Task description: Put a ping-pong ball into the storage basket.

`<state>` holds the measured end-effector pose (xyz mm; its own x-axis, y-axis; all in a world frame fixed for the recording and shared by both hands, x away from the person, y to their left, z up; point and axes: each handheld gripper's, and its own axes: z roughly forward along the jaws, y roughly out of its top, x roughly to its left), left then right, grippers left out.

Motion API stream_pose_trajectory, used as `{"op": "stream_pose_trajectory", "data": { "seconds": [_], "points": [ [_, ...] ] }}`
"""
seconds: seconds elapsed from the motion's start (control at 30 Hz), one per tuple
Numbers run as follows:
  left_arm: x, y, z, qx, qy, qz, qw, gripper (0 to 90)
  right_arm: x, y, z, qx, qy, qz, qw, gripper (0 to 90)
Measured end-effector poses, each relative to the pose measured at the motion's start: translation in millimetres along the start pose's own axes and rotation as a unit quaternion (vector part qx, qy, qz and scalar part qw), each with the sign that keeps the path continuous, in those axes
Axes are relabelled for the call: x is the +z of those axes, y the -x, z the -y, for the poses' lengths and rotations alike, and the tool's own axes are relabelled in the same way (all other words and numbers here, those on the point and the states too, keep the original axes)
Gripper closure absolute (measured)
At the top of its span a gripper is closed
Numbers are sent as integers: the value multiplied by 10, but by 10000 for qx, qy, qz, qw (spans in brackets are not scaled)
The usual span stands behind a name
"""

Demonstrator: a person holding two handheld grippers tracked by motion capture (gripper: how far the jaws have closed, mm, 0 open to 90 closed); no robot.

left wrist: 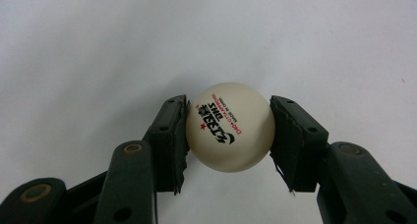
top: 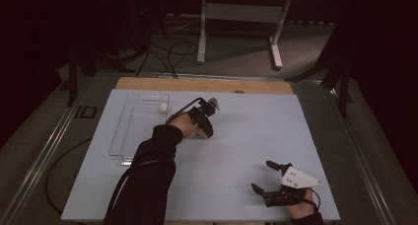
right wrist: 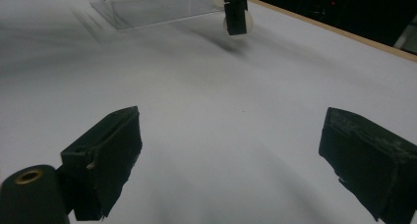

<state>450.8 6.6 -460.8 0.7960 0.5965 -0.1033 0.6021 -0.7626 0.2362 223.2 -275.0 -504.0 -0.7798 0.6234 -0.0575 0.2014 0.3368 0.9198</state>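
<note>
Far left, a clear tray (top: 129,136) holds one small ball (top: 163,107), its detail too dim to read. Beside it the left gripper (left wrist: 228,130) clamps a white ping-pong ball (left wrist: 230,127) above the pale table (top: 246,131), hand hiding it from above. The right gripper (right wrist: 231,160) gapes wide, empty.

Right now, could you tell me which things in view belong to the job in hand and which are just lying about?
In the job:
- white ping-pong ball, clamped in the left gripper
- clear tray, with a second ball inside

Lying about:
- right gripper, open and idle on the table
- white stand and cables on the floor behind
</note>
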Motion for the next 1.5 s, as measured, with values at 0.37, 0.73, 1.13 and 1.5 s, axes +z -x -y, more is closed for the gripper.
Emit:
{"op": "stream_pose_trajectory", "data": {
  "seconds": [0.37, 0.73, 1.13, 1.5],
  "points": [
    [-97, 95, 78, 616, -46, 244, 9978, 520, 2, -1, 0, 23, -2, 4, 10000, 87],
    [-175, 184, 165, 1164, -123, 348, 9925, 520, 10, -3, 0, 8, -1, 13, 10000, 88],
    [-281, 218, 278, 1667, -162, 468, 9848, 520, 16, -5, 1, 8, -49, 11, 10000, 88],
    [-406, 260, 384, 2158, -201, 580, 9745, 520, 21, -3, 1, 32, -43, 10, 10000, 88]
  ]
}}
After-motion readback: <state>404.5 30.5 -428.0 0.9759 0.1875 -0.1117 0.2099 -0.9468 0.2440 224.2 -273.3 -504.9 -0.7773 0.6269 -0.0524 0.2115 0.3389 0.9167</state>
